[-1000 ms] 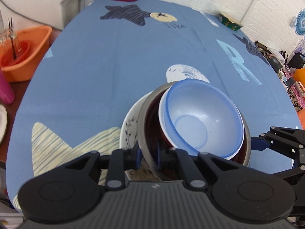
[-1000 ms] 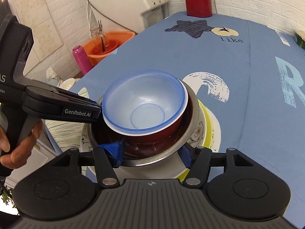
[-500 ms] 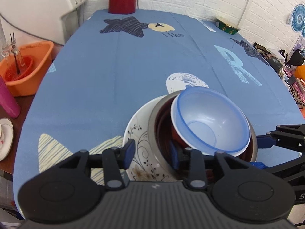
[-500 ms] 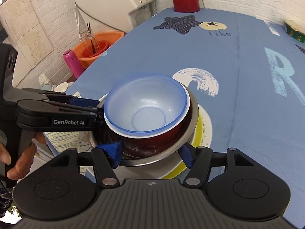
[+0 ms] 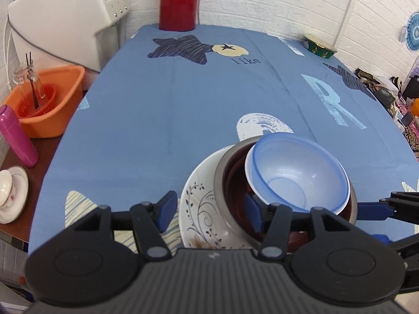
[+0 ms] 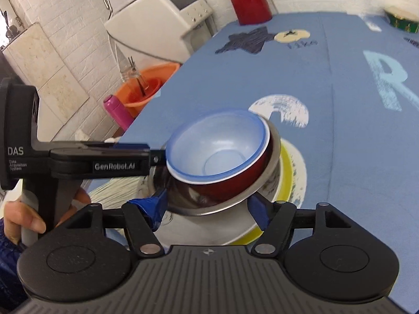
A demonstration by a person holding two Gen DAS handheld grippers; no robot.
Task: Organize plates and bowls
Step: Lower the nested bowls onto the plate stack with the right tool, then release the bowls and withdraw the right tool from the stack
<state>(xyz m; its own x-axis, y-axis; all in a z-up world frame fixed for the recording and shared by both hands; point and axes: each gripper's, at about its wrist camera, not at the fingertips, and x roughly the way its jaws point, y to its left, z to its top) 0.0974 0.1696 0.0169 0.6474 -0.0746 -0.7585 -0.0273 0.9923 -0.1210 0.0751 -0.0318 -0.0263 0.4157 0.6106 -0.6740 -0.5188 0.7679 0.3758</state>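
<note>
A stack stands near the front of the blue-clothed table [image 5: 183, 104]: a white floral plate [image 5: 201, 201] over a yellow plate [image 6: 285, 178], a steel bowl [image 5: 222, 167], a dark red bowl [image 5: 235, 172] and a translucent blue bowl [image 5: 296, 172] on top. My left gripper [image 5: 209, 209] is open, with the steel bowl's left rim between its blue pads. My right gripper [image 6: 207, 208] is open too, its pads flanking the steel bowl's [image 6: 199, 204] lower wall. In the right wrist view the bowls look tilted. Each gripper shows in the other's view, left [image 6: 154, 153] and right [image 5: 371, 222].
At the far edge of the table stand a red thermos [image 5: 178, 2] and a green bowl [image 5: 320, 45]. Off the left side sit an orange basin [image 5: 52, 104], a pink bottle [image 5: 17, 136], a teacup on a saucer [image 5: 7, 191] and a white appliance [image 5: 65, 18]. A person's hand [image 6: 23, 219] holds the left gripper.
My left gripper was shut on the steel bowl's rim and has since opened and drawn back a little. The right gripper stays open around the bowl, and its view has tilted.
</note>
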